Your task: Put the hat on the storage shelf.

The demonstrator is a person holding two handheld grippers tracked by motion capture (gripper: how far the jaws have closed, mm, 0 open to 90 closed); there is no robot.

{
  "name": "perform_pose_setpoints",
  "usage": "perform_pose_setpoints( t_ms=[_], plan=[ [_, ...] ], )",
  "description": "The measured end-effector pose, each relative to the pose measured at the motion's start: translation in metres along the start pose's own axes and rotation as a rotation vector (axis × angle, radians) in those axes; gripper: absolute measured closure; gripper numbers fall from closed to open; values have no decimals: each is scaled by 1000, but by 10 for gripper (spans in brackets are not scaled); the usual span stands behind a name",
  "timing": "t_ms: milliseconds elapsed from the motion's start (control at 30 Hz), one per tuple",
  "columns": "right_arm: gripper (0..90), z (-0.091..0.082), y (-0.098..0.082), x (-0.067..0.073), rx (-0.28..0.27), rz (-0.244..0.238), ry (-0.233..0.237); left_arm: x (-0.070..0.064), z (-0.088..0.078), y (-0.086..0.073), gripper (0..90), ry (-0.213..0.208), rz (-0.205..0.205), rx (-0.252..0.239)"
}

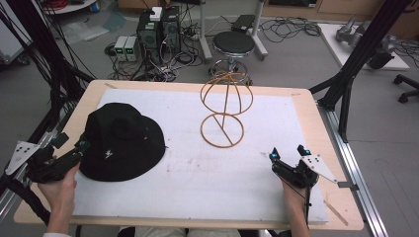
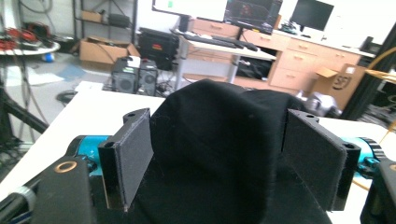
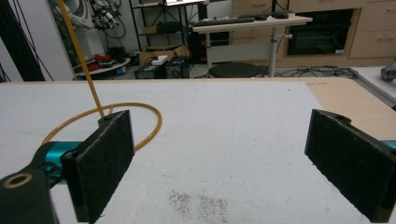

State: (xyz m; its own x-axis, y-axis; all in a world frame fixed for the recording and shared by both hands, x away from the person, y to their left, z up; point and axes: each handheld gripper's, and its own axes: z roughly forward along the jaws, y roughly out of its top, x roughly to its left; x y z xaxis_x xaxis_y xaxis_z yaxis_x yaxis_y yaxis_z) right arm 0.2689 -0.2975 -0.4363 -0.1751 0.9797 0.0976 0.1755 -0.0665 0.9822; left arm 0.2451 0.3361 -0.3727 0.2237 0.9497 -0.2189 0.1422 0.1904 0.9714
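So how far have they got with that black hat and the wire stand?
Barely begun, it seems. The black hat lies flat on the table, apart from the wire hat stand, which stands bare. In hand: the left hand-held gripper has its open jaws on either side of the hat's crown, not closed. The right hand-held gripper waits open nearby. Probably left: gripping, lifting and setting the hat on the stand.
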Motion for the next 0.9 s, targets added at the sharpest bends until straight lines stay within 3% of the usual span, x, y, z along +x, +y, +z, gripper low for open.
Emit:
perform_pose_setpoints(
  t_ms=[567,900],
  plan=[
    [73,0,0,0,0,2,3,-19,21,-7,250,-42,84,93],
    [73,0,0,1,8,10,6,-22,38,-22,248,-22,123,146]
  ],
)
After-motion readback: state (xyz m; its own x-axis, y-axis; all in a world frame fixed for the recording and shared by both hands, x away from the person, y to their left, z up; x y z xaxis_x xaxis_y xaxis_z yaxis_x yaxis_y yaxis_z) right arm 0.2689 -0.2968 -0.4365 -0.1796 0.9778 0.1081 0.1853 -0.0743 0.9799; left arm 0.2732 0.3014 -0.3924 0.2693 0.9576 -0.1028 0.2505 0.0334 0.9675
